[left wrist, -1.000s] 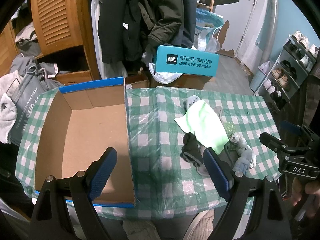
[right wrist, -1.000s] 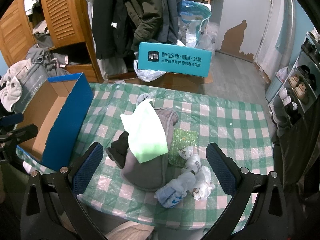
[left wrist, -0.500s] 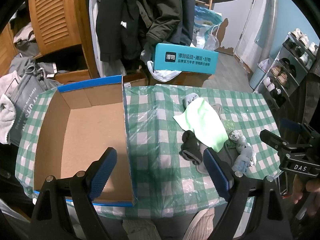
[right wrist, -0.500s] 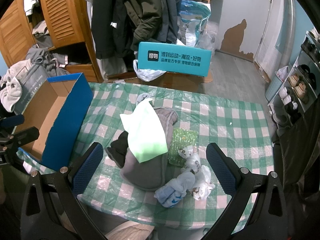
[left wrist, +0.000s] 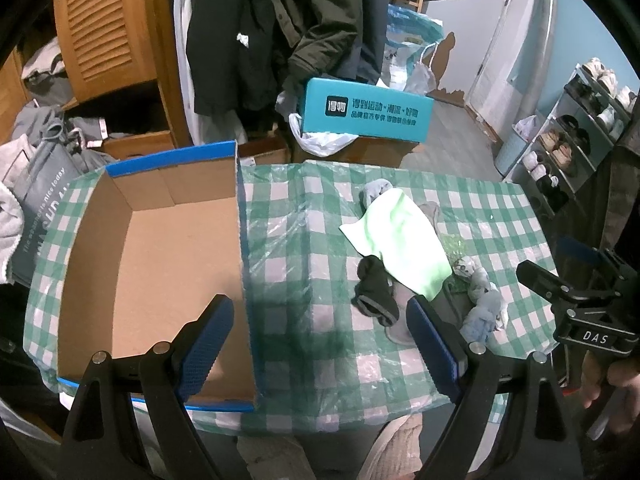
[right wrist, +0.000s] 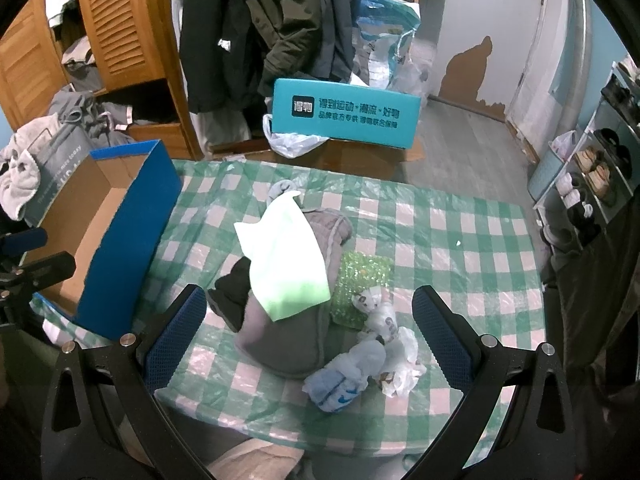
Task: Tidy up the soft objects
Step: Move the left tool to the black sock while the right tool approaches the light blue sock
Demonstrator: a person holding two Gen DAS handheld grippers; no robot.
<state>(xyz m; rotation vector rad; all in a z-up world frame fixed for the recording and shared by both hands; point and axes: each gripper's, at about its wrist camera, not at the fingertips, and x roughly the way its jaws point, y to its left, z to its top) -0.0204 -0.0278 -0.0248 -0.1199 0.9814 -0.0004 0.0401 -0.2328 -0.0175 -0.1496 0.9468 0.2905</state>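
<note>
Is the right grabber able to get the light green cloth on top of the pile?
Probably yes. The right gripper is open, and the light green cloth lies on top of the pile with nothing covering it.

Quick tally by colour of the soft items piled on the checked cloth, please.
Pale green cloth: 1
Grey garment: 1
Black sock: 1
Green sequin pouch: 1
Blue-white sock bundle: 1
White patterned socks: a cluster, count unclear
Total: at least 6

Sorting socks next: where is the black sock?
In the right wrist view, the black sock lies left of the pile, tucked under the green cloth.
</note>
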